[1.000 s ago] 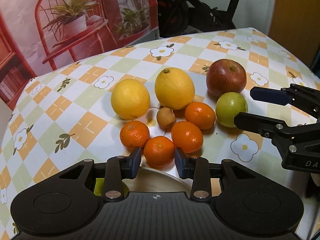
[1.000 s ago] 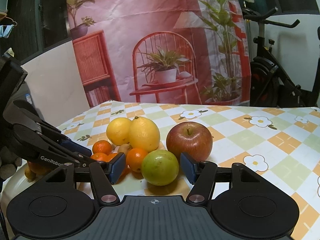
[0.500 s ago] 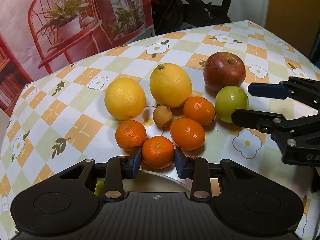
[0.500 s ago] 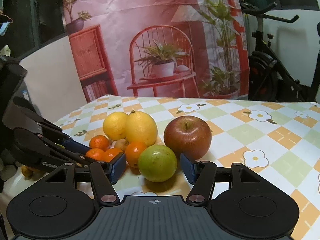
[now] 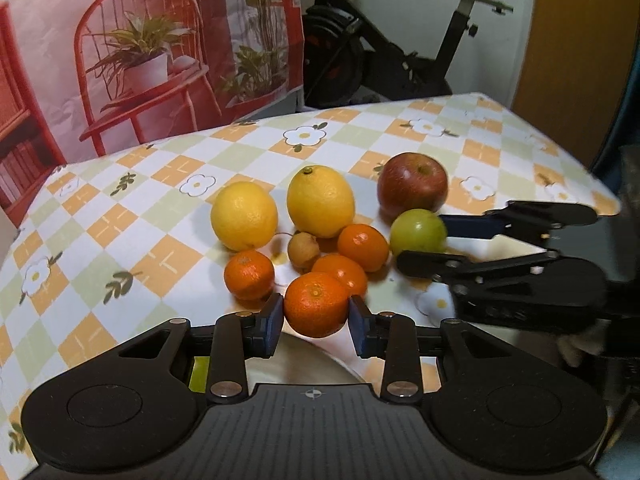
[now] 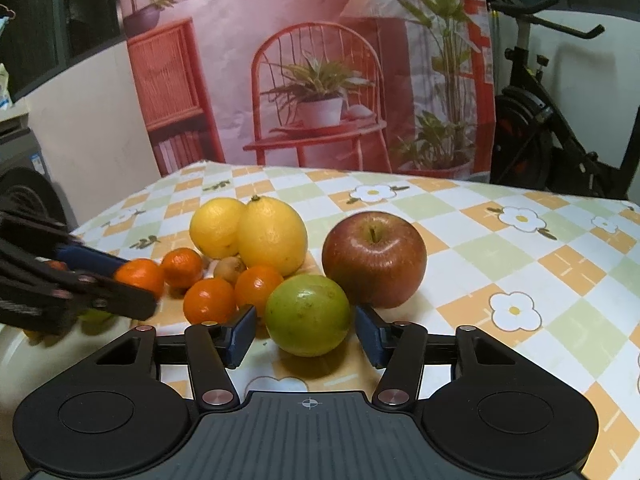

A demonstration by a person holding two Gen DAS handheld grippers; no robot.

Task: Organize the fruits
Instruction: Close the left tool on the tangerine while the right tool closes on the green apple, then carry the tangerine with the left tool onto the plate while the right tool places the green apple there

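Observation:
My left gripper (image 5: 316,320) is shut on a tangerine (image 5: 316,304), which is held just above the checked tablecloth (image 5: 120,248) in front of the fruit pile. My right gripper (image 6: 306,330) has its jaws closing around a green round fruit (image 6: 308,314). Its blue pads (image 6: 244,332) stand close on both sides, and a thin gap still shows on the left. A red apple (image 6: 374,258) sits just behind the green fruit. Two lemons (image 5: 244,216) (image 5: 320,200), three more tangerines (image 5: 249,274) and a small brown fruit (image 5: 303,249) lie together.
A white plate (image 5: 320,364) lies under my left gripper at the near table edge, with something green (image 5: 198,372) on it. An exercise bike (image 5: 400,52) and a printed backdrop (image 5: 140,60) stand behind the table.
The left gripper has risen with the tangerine, which now overlaps the tangerine behind it. The right gripper's jaws have narrowed around the green fruit.

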